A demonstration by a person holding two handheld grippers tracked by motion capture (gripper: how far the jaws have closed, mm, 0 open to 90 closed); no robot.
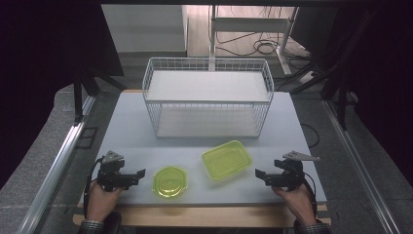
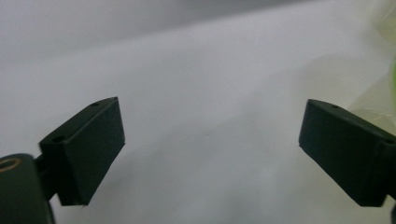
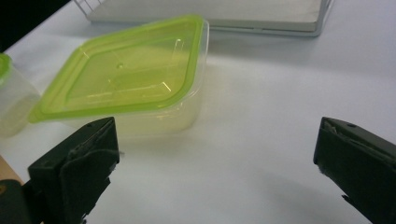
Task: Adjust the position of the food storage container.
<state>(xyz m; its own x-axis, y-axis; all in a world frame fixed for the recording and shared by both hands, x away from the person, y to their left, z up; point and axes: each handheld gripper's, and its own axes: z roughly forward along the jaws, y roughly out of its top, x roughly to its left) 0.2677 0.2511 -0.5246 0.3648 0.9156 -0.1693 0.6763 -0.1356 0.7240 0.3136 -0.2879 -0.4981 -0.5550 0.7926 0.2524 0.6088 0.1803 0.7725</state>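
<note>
The counter (image 1: 126,126) takes up the middle of the high view, pale and mostly bare. At its far side, in the upper centre of the frame, stands a white wire basket (image 1: 208,97) with two flat shelves, both of them bare as far as the view shows.

Lower in the frame, near the front edge, sit the two things the work seems to concern. The rectangular container (image 1: 227,159), clear with a lime-green lid pressed on, lies just right of centre and at a slant to the counter edge. The round container (image 1: 170,182), smaller and with the same green lid, sits to its lower left, near but apart from it. In the right gripper view the rectangular one lies in the upper left, ahead of the jaws and untouched.

The left hand-held gripper (image 1: 139,174) rests at the lower left of the high view, pointing toward the round container with a gap between; its jaws stand wide apart and hold nothing. The right hand-held gripper (image 1: 261,175) at the lower right is likewise released, aimed at the rectangular container from just beside it.

By my reading nothing is done yet: both containers are on the counter and ungrasped. Likely each has to be picked up and set in the basket.
</note>
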